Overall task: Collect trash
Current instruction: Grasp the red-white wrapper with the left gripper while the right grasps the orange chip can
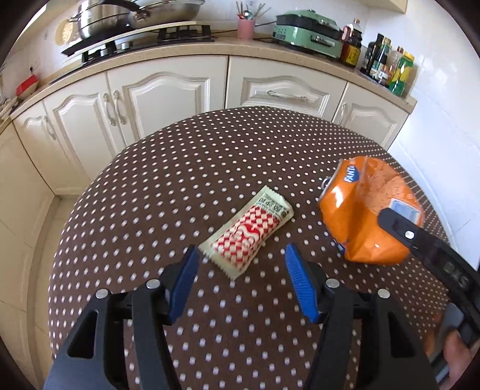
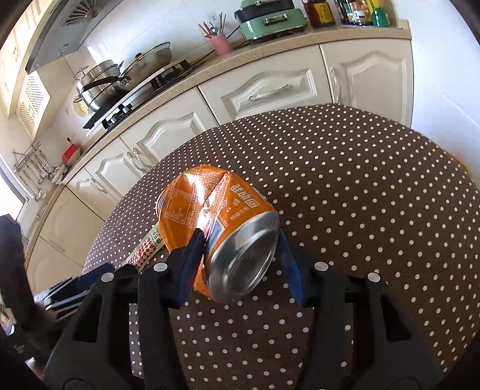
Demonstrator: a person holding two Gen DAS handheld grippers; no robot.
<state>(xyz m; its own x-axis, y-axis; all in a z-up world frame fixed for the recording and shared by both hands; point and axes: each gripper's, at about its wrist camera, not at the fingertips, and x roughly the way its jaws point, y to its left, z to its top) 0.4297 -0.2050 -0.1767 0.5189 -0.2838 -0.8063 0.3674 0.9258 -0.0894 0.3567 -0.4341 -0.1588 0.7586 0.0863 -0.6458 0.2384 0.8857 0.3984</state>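
Observation:
A crushed orange Fanta can (image 2: 216, 216) is clamped between the blue pads of my right gripper (image 2: 241, 243), held above the table. It also shows in the left wrist view (image 1: 369, 210), with one right finger across it. A red-and-white checked snack wrapper (image 1: 249, 231) lies flat on the brown polka-dot table (image 1: 210, 150). My left gripper (image 1: 241, 255) is open just short of the wrapper, its pads on either side of the near end. A corner of the wrapper (image 2: 148, 246) peeks out under the can in the right wrist view.
Cream kitchen cabinets (image 1: 168, 96) run behind the table. The counter holds a stove with pots (image 1: 126, 18), a pink utensil cup (image 1: 246, 27), a green appliance (image 1: 309, 33) and several bottles (image 1: 387, 63). A white wall is at the right.

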